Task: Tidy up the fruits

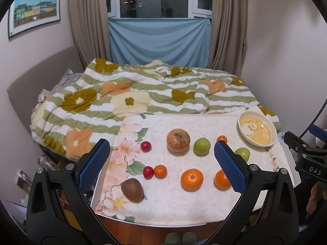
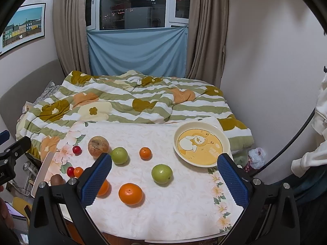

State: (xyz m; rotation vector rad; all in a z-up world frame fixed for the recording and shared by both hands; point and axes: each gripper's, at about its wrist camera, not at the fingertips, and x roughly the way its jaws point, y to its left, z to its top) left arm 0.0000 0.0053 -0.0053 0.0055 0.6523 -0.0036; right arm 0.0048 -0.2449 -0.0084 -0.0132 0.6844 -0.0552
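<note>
Fruit lies loose on a floral tablecloth (image 1: 163, 202): a reddish apple (image 1: 178, 143), two green apples (image 1: 202, 146) (image 2: 162, 173), two large oranges (image 1: 192, 179) (image 2: 130, 193), two small oranges (image 1: 160, 171) (image 2: 145, 153), two cherry tomatoes (image 1: 146, 146) (image 1: 148, 172) and a brown kiwi (image 1: 132, 189). An empty cream plate (image 2: 224, 140) with a yellow cartoon centre sits at the far right corner. My left gripper (image 1: 161, 164) hangs open above the near edge, nothing between its blue pads. My right gripper (image 2: 164, 174) is open too, holding nothing.
Behind the table lies a bed with a striped floral quilt (image 1: 130, 94), then curtains and a window. The right gripper's black body (image 1: 306, 157) shows at the right edge of the left wrist view. A person's white sleeve (image 2: 318, 143) is at the far right.
</note>
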